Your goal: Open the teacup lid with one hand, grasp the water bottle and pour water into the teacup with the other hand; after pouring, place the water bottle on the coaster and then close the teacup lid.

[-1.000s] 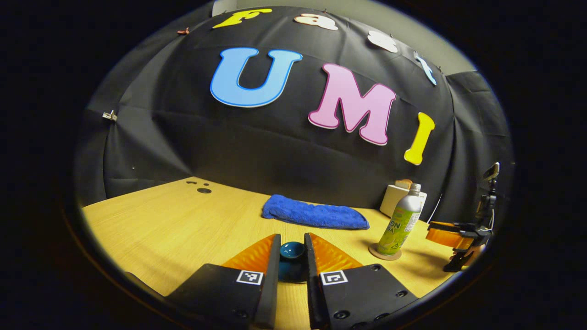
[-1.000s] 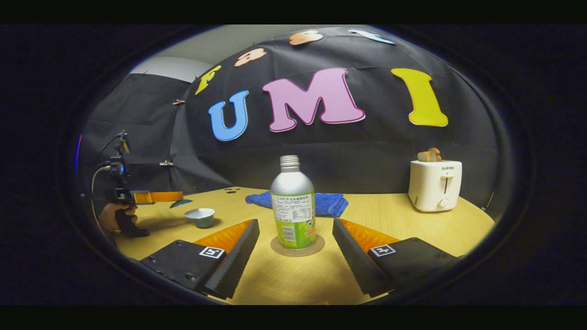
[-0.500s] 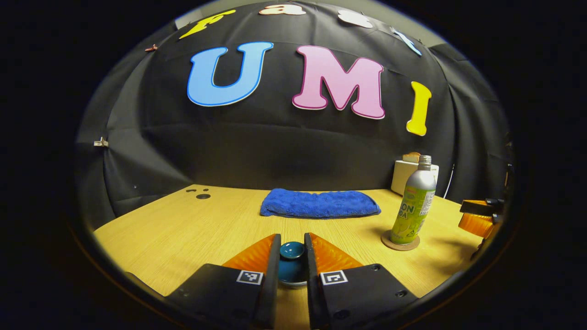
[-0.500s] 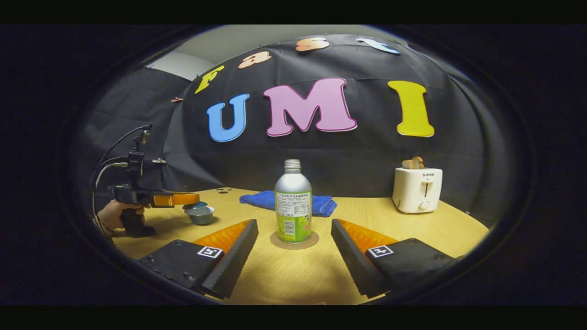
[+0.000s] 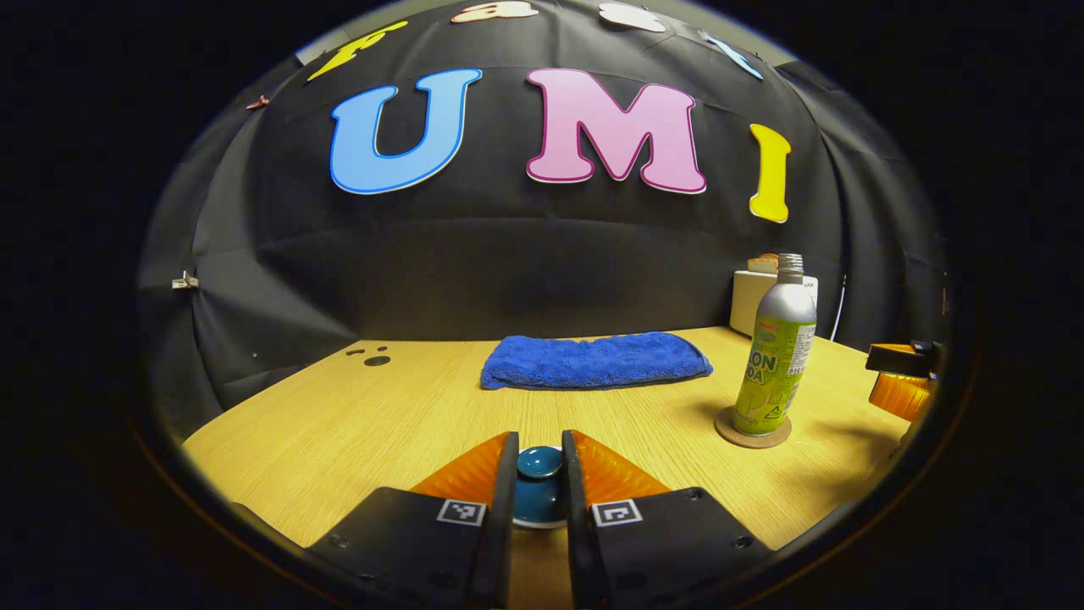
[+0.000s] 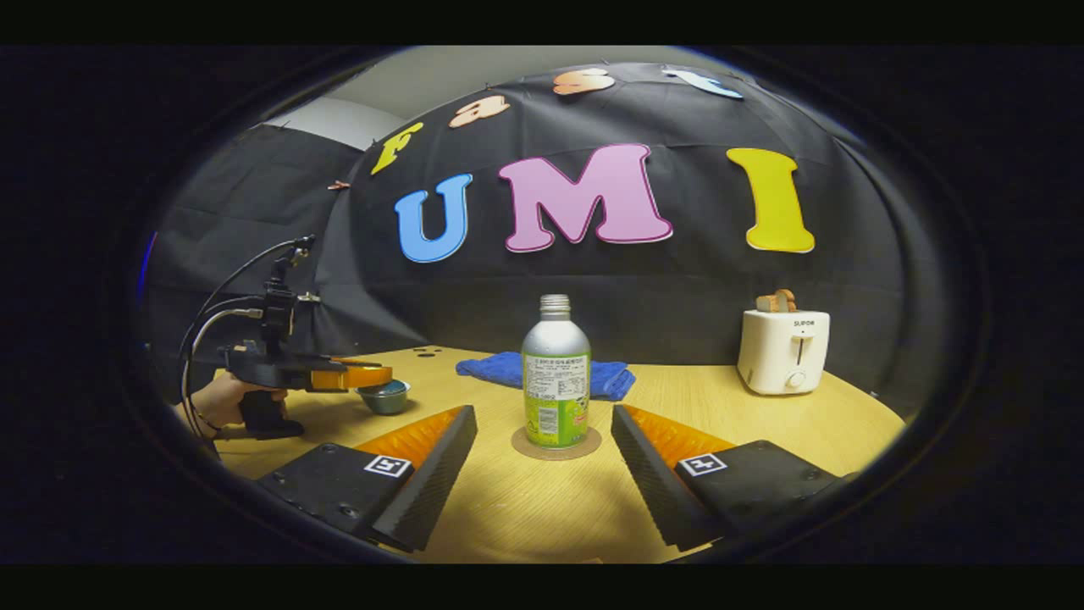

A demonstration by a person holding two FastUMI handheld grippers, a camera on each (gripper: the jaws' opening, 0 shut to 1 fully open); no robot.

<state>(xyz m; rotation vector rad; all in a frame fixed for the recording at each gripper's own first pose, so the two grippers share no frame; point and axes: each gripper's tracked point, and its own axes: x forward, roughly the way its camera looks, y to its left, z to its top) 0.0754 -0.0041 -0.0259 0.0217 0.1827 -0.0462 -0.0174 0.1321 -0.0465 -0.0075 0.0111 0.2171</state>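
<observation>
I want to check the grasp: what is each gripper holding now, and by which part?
The left gripper holds the teacup lid by its knob. The right gripper is open and holds nothing.

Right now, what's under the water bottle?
A round coaster lies under the upright water bottle, its rim showing all around the base. The coaster's middle is covered by the bottle.

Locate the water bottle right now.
The silver-and-green metal water bottle stands upright on the round cork coaster, centre of the right gripper view, ahead of the open right tool, with the folded blue towel behind it.
</observation>
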